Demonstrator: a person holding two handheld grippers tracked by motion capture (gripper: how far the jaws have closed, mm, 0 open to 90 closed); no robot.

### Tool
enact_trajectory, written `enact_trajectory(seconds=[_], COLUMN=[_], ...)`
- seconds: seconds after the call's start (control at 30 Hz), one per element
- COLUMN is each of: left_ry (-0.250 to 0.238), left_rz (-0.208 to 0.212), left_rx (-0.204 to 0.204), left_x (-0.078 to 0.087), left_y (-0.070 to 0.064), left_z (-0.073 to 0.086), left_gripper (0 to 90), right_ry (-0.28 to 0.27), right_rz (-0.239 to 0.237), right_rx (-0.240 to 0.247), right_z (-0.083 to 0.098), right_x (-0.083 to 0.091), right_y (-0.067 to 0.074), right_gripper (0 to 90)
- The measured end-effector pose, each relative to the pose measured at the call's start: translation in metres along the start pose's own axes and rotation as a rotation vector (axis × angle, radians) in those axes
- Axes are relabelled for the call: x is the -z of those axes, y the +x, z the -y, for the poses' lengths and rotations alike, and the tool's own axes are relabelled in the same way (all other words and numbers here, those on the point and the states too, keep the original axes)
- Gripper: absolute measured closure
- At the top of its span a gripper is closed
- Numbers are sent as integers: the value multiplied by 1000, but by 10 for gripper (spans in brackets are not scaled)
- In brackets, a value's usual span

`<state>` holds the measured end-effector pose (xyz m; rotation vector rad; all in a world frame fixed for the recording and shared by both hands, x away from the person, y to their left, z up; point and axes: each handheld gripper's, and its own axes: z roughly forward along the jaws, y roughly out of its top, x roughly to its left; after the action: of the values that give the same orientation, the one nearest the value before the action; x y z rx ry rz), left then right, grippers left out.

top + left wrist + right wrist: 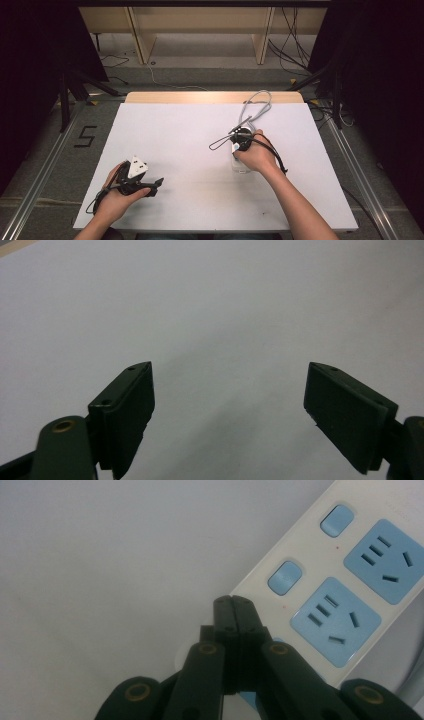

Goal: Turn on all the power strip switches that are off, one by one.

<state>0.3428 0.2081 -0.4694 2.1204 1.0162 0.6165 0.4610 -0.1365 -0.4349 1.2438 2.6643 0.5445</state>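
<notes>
The high view shows a white tabletop (200, 150) with a white power strip (241, 164) lying right of its middle, mostly covered by the person's right hand (257, 156). The strip's grey cord (256, 107) loops away from it toward the tabletop's far edge. The right hand-held gripper (242, 140) sits directly over the power strip, pointing down at it. In the right gripper view its two black jaws are pressed together with nothing between them, their tips hovering over the strip's edge just beside a blue rocker switch (284, 576) and a blue socket (335, 621); whether the tips touch the strip cannot be told. The left hand-held gripper (150, 186) rests well apart from the power strip, near the tabletop's near-left corner. In the left gripper view its jaws stand wide apart and released, over bare white surface.
</notes>
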Motion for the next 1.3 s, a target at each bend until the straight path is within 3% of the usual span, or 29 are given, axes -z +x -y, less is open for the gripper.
enact_trajectory(seconds=[0.5, 0.73, 0.87, 1.3], left_ry=[-1, -3, -1, -1], left_rz=[1, -1, 0, -1], left_rx=[8, 9, 8, 8], left_x=[0, 0, 0, 0], left_y=[1, 1, 1, 1], left_z=[0, 0, 0, 0], left_gripper=[201, 201, 202, 201], right_ry=[-55, -108, -107, -176], right_rz=[-30, -10, -8, -21], right_rx=[-35, -22, -20, -12], right_z=[6, 6, 8, 16], right_x=[2, 8, 10, 23], right_y=[-5, -6, -6, -10], right_gripper=[876, 871, 850, 788])
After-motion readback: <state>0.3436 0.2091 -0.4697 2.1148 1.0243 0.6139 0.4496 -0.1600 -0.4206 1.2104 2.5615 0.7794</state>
